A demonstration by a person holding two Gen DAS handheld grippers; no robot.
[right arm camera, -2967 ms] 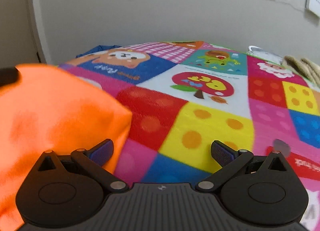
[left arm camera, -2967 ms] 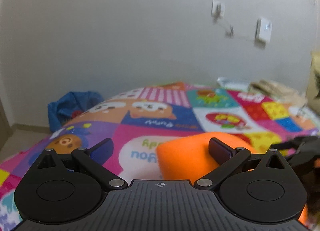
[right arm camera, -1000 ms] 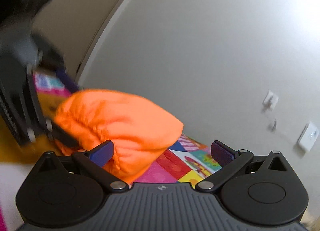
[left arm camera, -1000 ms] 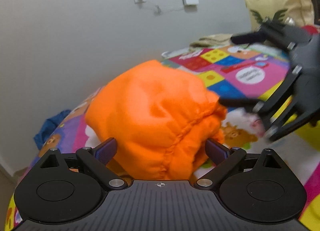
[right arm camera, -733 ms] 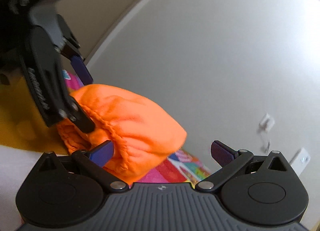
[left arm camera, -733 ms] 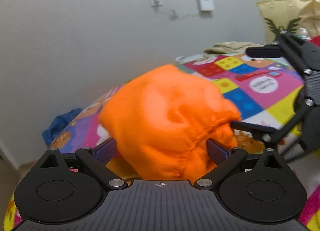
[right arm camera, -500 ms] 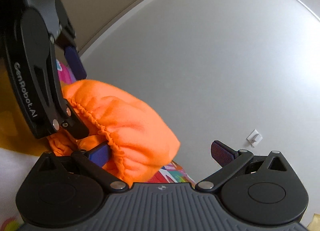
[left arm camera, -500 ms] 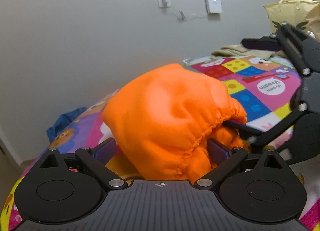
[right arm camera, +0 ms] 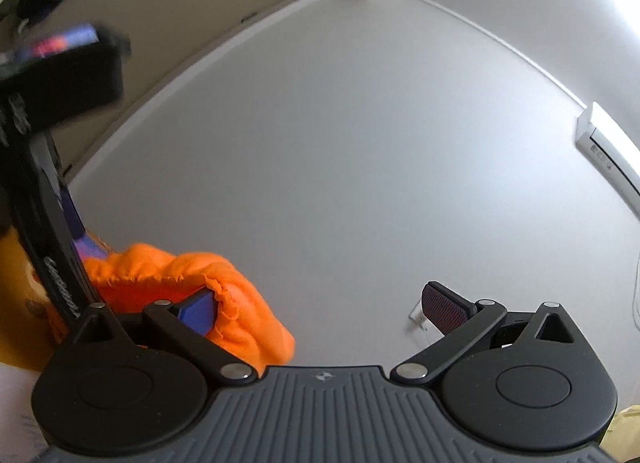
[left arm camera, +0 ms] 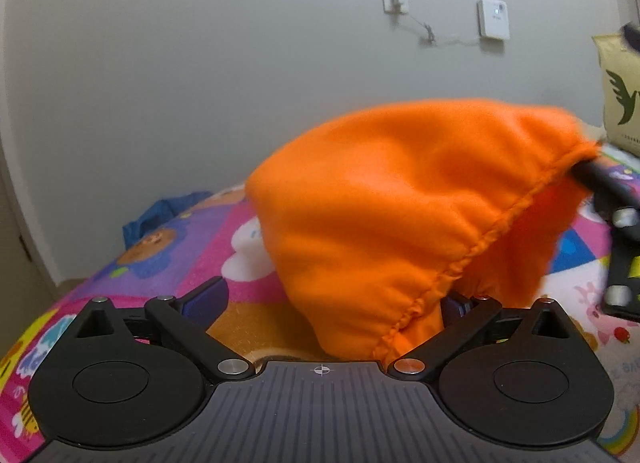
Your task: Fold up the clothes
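An orange fleece garment [left arm camera: 408, 199] with a gathered hem hangs between both grippers above the colourful cartoon blanket [left arm camera: 168, 247]. My left gripper [left arm camera: 332, 303] is open; the hem drapes over its right finger. My right gripper [right arm camera: 324, 307] is open and tilted up at the wall; the orange garment [right arm camera: 240, 303] drapes over its left finger. One right-gripper finger [left arm camera: 600, 179] pokes into the hem opening at the right of the left wrist view. The left gripper's body [right arm camera: 44, 191] shows at the left of the right wrist view.
A blue cloth [left arm camera: 160, 211] lies at the blanket's far left edge by the wall. A yellow bag [left arm camera: 620, 95] stands at the right. Wall sockets [left arm camera: 494, 19] and a cable are on the grey wall. An air conditioner [right arm camera: 612, 147] is high on the wall.
The two grippers have moved apart, stretching the garment's hem wider between them. The right gripper has tilted further upward toward the wall and ceiling.
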